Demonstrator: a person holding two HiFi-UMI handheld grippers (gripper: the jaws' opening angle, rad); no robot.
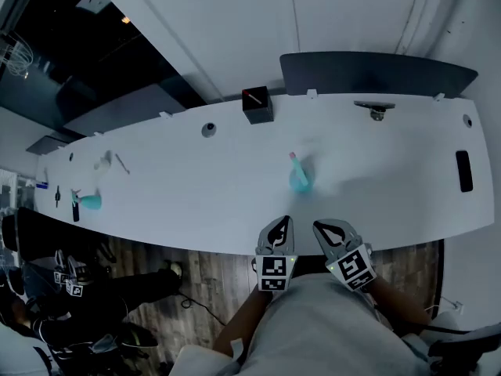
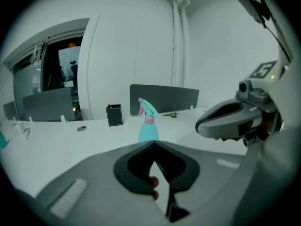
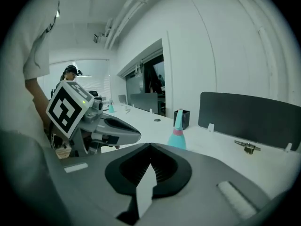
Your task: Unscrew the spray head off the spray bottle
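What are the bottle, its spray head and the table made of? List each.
Bottle: likely plastic, teal, smooth; even colour.
Spray head: likely moulded plastic, teal with pink nozzle and collar.
Table: white, matte, perhaps laminate; flat, uniform, no grain visible.

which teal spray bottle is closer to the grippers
The spray bottle mid-table with the pink collar; the other bottle sits far off at the left end.

Right tongs (image 3: 150, 149): jaws together, nothing between, pointing toward the bottle.
Bottle (image 3: 177, 137): teal, pink collar, head (image 3: 178, 117) on, upright on the white surface (image 3: 211, 157).
Left tongs (image 3: 113, 126): left of bottle, nearer the camera.
Box (image 3: 186, 119): black, just behind bottle.
Panel (image 3: 249, 114): dark, behind and right of bottle.
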